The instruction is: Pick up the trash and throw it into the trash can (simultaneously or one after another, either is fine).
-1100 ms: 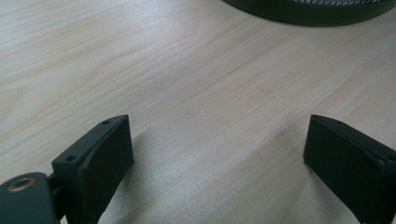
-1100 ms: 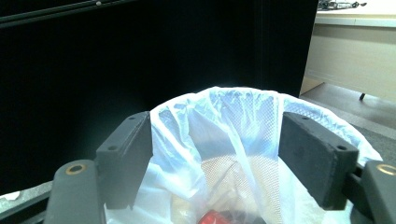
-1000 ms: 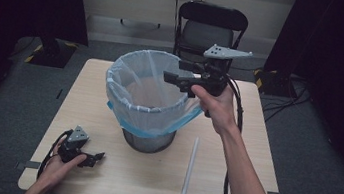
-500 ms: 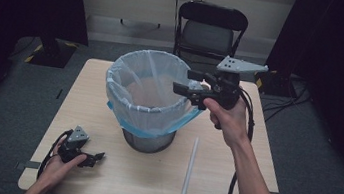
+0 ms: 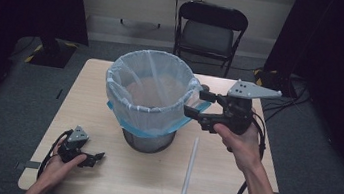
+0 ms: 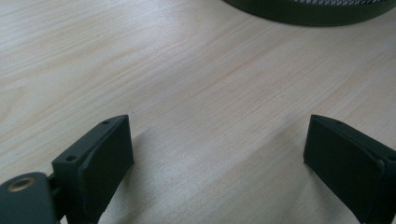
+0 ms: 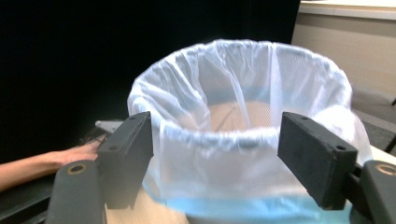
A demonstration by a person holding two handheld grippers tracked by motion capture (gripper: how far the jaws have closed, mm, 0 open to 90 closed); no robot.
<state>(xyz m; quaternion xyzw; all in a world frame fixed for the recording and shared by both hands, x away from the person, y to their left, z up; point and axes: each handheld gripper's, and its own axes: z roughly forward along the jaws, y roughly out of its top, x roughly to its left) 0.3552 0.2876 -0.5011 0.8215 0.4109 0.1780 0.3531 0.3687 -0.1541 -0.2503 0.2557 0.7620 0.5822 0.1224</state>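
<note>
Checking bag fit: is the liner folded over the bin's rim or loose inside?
Folded over. The liner wraps the bin rim all round, its blue edge hanging outside.

Your left gripper point(image 6: 219, 158) hangs with jaws spread wide over the bare wooden table point(image 6: 187, 84), near the dark bin base point(image 6: 317, 11) ahead.

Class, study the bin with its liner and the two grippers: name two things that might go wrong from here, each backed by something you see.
1. The right gripper is open beside the bag draped over the mesh bin; closing on thin film may tear it or pull it off the rim.
2. The left gripper rests open on the table, so nothing steadies the bin; a sideways tug might tip it.
</note>
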